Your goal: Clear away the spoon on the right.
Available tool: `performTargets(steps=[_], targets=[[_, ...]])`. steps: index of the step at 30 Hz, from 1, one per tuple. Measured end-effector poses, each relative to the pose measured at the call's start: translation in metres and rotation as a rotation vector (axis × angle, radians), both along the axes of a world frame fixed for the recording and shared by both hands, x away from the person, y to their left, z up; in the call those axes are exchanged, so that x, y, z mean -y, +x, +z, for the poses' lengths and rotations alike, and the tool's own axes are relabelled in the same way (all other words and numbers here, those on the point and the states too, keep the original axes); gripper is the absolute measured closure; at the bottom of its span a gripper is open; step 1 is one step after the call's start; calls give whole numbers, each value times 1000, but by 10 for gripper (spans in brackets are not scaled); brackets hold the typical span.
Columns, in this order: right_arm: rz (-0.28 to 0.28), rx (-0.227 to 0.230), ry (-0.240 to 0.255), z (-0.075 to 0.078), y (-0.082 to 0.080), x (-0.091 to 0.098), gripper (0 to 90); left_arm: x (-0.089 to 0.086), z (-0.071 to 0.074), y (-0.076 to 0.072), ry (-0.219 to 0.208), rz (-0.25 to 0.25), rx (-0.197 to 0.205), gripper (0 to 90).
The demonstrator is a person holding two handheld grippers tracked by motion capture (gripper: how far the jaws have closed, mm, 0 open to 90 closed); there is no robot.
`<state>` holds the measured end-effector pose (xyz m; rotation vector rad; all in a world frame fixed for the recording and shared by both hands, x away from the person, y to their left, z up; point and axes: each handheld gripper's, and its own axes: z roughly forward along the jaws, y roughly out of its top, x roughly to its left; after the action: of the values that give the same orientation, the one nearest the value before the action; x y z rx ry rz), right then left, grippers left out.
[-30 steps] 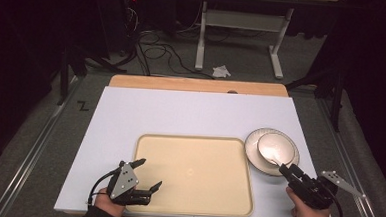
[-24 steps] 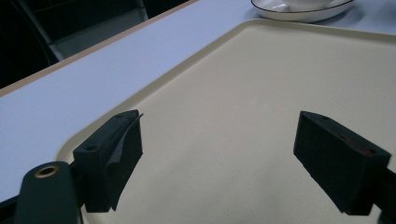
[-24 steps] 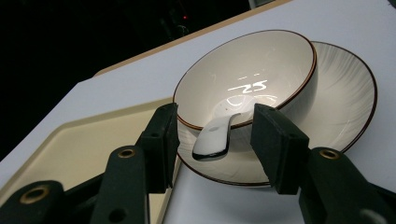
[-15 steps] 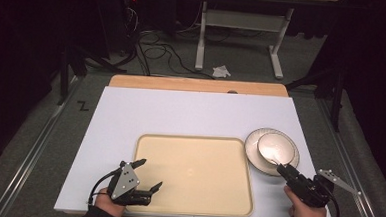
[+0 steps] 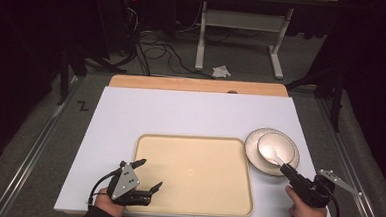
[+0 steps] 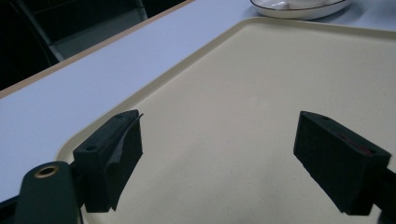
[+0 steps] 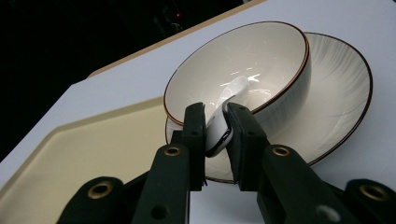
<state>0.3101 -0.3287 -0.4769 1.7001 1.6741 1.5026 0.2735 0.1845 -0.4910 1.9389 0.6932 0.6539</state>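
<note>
At the lower right of the high view, the right tool (image 5: 284, 168) is clenched on the handle of a white ceramic spoon (image 7: 224, 109), whose scoop end rests inside the cream bowl (image 7: 261, 60). That bowl sits on a matching saucer (image 7: 343, 93) at the right side of the white worktop (image 5: 180, 113), just beside the right edge of the beige tray (image 5: 192, 173). In the right tool's own view the two black jaws pinch the spoon handle from both sides, right at the near rim of the bowl.

The left tool (image 5: 147, 175) hangs at the lower left of the high view, over the tray's near left corner, jaws spread wide and grasping nothing; its own view looks across the bare tray toward the saucer at the upper right.

My reading is that the spoon has just been gripped and the lift is the step in hand. Next it would need raising clear of the bowl's rim without tipping the bowl, then carrying left, probably to the tray.
</note>
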Motion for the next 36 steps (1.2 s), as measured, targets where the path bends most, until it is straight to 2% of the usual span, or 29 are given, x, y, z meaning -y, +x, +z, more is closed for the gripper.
performTargets(steps=[8, 36], targets=[[2, 13, -31, 2, 0, -2, 861, 0, 0, 0, 3, 0, 1, 160], [51, 68, -141, 3, 0, -4, 866, 0, 0, 0, 3, -2, 2, 159]])
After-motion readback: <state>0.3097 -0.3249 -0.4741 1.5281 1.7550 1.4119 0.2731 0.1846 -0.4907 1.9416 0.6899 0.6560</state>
